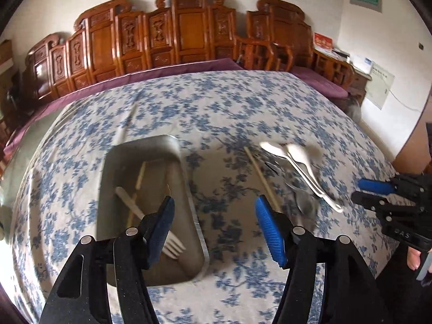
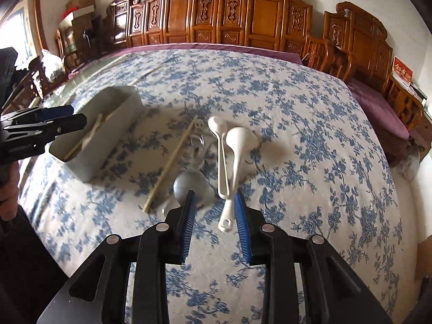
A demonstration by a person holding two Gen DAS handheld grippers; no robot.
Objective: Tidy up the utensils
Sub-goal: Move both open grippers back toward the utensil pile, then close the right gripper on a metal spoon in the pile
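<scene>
A grey rectangular bin [image 1: 186, 178] [image 2: 118, 102] sits on the floral tablecloth and holds a white fork [image 1: 172, 243] and a chopstick [image 1: 140, 175]. My left gripper [image 1: 214, 205] is open and empty above the bin's right rim. To its right lie a loose chopstick [image 1: 263, 182] [image 2: 172, 156], two white spoons [image 1: 297, 162] [image 2: 232, 148] and a metal spoon [image 1: 306, 202] [image 2: 183, 183]. My right gripper [image 2: 214, 199] is open, with the white spoons' handle ends between its fingers. Whether it touches them is unclear.
The table [image 2: 297, 124] carries a blue-flowered cloth. Carved wooden chairs [image 2: 253, 13] line the far side along a purple cushion [image 2: 378, 108]. Another chopstick [image 1: 127, 124] lies beyond the bin. A wooden stick [image 2: 151, 73] lies on the cloth far left.
</scene>
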